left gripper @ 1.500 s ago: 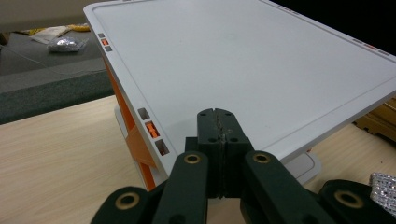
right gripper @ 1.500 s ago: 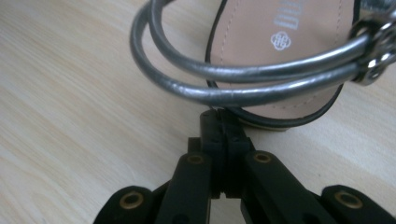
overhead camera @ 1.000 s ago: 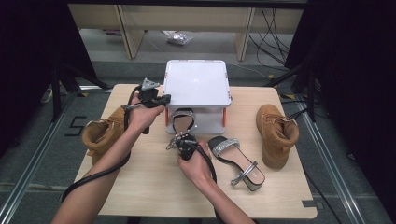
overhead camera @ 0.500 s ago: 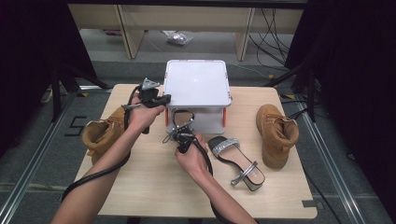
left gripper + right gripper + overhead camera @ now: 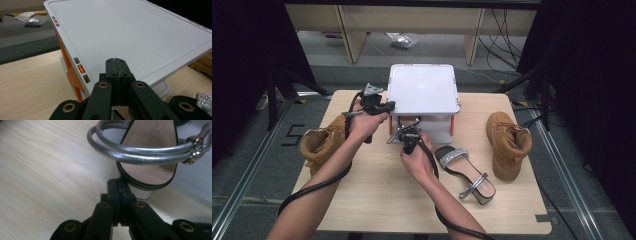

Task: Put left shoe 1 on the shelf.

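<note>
While the high view hides the grip, the right gripper view shows the right gripper [image 5: 119, 185] w/ jaws pressed together on the heel of a silver sandal [image 5: 147, 157], at the storage box [image 5: 424, 95] front. Left gripper [image 5: 117, 67], jaws pressed together, pinches the box's white lid [image 5: 130, 32] edge, lid tilted up. Both forearms reach fwd. Sandal: metallic straps, tan insole.

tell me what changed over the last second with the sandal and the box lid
The right gripper pushed the silver sandal forward across the table, heel last, under the raised white lid. The left gripper kept the lid lifted. The other sandal and both tan boots stayed put.
</note>
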`<act>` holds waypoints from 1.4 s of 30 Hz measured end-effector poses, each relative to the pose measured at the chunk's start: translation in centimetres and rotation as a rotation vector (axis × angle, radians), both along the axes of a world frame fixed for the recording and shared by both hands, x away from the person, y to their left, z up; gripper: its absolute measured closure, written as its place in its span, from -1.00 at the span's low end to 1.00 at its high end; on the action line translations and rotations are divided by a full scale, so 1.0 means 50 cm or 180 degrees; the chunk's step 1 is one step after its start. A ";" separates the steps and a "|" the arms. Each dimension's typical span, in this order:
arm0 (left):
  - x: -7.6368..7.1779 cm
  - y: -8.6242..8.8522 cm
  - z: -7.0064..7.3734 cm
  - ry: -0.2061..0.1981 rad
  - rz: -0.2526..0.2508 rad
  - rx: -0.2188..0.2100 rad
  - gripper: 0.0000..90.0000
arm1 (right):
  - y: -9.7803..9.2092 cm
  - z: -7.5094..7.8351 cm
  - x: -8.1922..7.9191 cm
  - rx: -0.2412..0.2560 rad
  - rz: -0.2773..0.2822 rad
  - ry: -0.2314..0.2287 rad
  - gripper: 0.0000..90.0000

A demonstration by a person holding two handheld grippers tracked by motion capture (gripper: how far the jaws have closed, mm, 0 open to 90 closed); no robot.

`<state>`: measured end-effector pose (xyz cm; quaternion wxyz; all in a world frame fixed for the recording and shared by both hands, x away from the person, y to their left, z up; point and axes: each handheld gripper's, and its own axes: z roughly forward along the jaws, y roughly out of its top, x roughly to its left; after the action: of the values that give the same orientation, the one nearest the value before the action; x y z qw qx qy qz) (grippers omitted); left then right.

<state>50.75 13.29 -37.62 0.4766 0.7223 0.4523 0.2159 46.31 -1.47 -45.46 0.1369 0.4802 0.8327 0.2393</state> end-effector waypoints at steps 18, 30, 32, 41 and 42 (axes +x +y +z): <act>0.000 0.002 0.000 0.0005 -0.0012 -0.0007 0.99 | 0.015 -0.012 0.037 0.0066 0.0061 -0.0165 0.96; 0.000 0.001 0.000 0.0005 -0.0008 0.0005 0.99 | -0.024 -0.012 0.016 0.0135 0.0041 -0.0221 1.00; 0.000 0.001 0.000 0.0006 -0.0008 0.0001 0.99 | -0.026 -0.013 0.018 0.0129 0.0041 -0.0243 1.00; 0.000 0.002 -0.001 0.0009 -0.0010 -0.0027 0.99 | -0.011 -0.014 0.028 0.0113 0.0072 -0.0306 1.00; 0.000 0.002 -0.001 0.0007 -0.0007 -0.0030 0.99 | -0.008 -0.014 0.029 0.0108 0.0081 -0.0316 1.00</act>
<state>50.76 13.39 -37.66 0.4797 0.7208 0.4531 0.2123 47.78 -1.85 -46.16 0.1669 0.4594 0.8267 0.2786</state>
